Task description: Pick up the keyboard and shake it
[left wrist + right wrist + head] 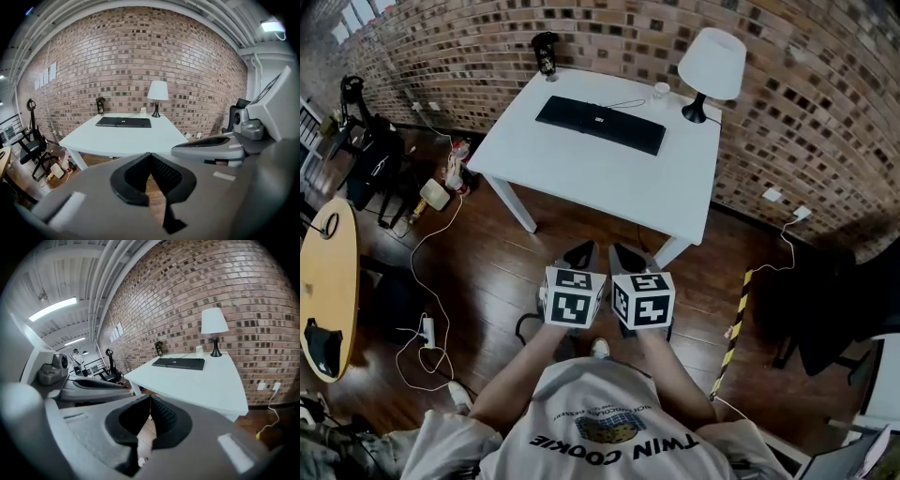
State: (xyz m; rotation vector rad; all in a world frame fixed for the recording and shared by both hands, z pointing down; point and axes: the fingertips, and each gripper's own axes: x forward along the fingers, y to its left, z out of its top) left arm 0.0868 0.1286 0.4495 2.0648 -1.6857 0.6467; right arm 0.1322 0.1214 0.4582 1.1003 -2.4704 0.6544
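Lying flat toward the far side of a white desk (609, 192), in the upper middle of the head view, a long black keyboard (600, 125) is seen, set at a slight slant to the brick wall behind it. A thin cable is seen running from its back edge toward the wall. A white-shaded lamp (711, 66) is placed at the desk's upper right corner, a small pale cup (661, 91) near the keyboard's right end, and a dark upright object (546, 53) at the upper left corner; what it is cannot be told.

The left tool (581, 255) and the right tool (628, 259) are held side by side in the lower middle of the frame, above a dark wooden floor and well apart from the desk. In each gripper view the jaws are shown pressed together with nothing between them, and the keyboard is seen small and distant beyond the tips.

The keyboard is judged to be light, stiff and thin, with smooth plastic edges that may slip. Its length suggests that it would tip if taken at one point, so a hold at each short end, one tool per end, is judged best, with the jaws closed over the frame's edge and not on the keys. The cable is likely to tug when the keyboard is lifted and shaken, and the cup and lamp could be knocked.
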